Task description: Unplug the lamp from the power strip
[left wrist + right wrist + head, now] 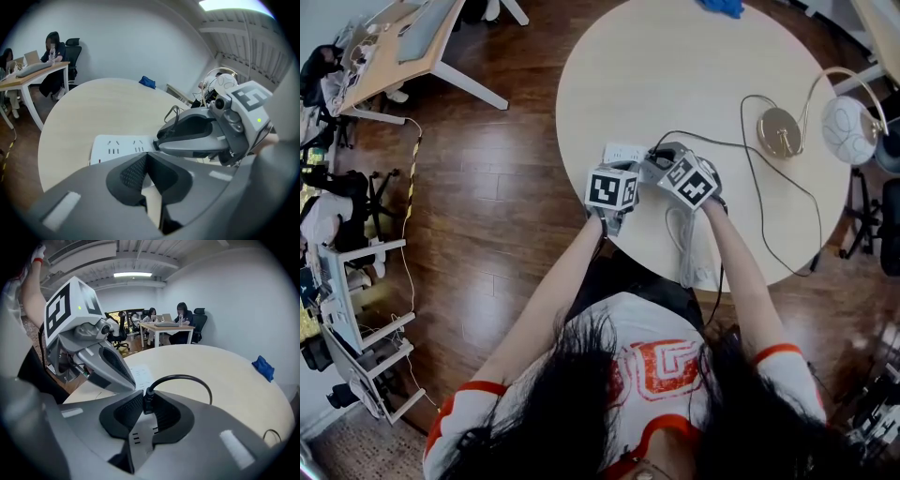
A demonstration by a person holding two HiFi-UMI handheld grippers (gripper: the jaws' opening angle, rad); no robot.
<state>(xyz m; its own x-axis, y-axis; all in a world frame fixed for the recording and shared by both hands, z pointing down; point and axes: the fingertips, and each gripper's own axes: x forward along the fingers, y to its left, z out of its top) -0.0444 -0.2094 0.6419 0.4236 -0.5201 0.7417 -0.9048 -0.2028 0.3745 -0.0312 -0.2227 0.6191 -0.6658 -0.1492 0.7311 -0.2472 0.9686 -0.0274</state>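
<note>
A white power strip [623,153] lies near the front edge of the round table [609,56]. My left gripper [630,169] is shut, its tips down on the strip's near end [117,145]. My right gripper [147,401] is shut on a black plug [148,398] that stands over the strip's sockets [140,437]. The plug's black cable [712,142] runs right to the lamp's brass base [780,131] and white globe [848,129]. Both grippers sit side by side, almost touching. Whether the plug's pins are in the socket is hidden.
The strip's white cord [689,248] hangs over the table's near edge. A blue cloth [719,7] lies at the far rim. A desk [403,47] with seated people [180,326] stands beyond, and racks [356,309] line the left wall.
</note>
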